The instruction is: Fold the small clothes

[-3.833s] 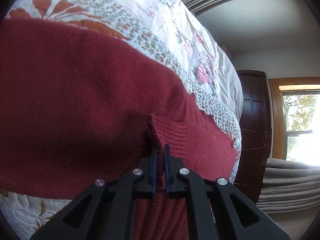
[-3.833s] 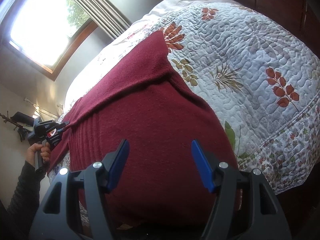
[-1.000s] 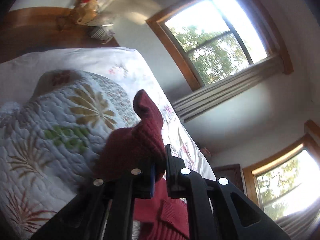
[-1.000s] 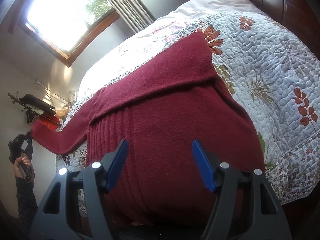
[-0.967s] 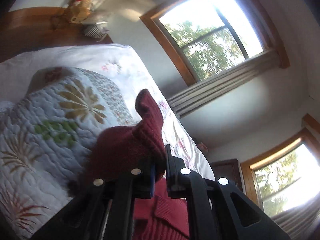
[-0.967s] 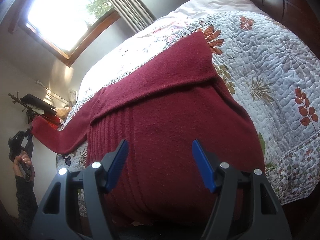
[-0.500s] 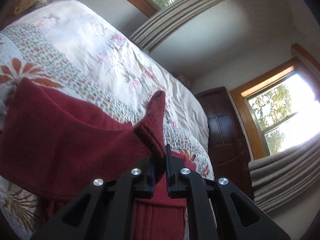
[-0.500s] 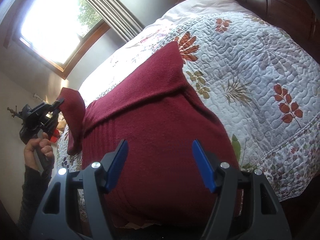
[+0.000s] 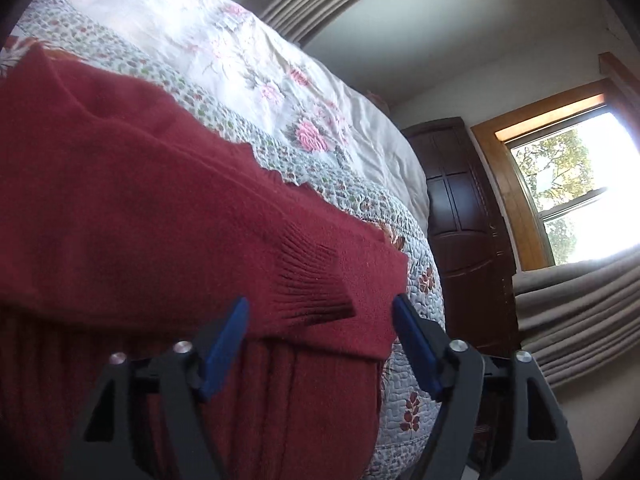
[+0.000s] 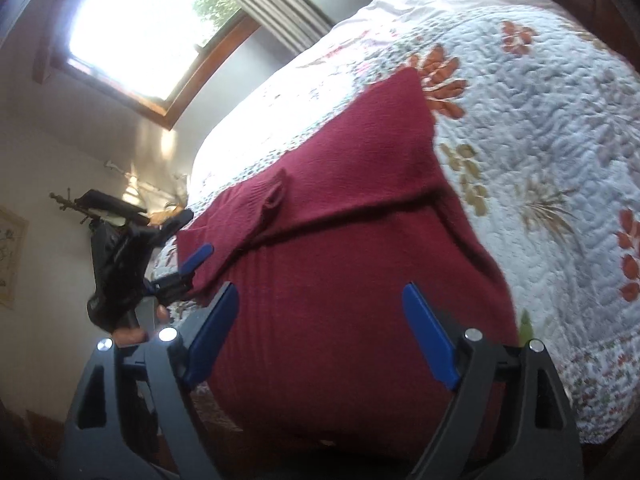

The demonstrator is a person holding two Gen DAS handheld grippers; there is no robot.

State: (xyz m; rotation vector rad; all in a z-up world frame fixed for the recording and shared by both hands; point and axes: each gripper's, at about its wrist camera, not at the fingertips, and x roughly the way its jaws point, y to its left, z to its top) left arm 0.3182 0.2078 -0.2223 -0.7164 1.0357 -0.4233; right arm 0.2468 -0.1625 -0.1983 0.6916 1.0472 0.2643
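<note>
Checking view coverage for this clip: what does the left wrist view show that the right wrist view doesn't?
Only the left wrist view: the ribbed cuff lying flat on the sweater, just ahead of the open left gripper, plus a dark wooden door.

Only the right wrist view: the left gripper seen from outside with the hand holding it, and the open right gripper.

Both: the red sweater on the quilt, and a window.

A matt, fuzzy knit with ribbed cuff is seen in the red sweater, stitched cotton apparently in the quilt, and glossy dark wood in the wardrobe.
</note>
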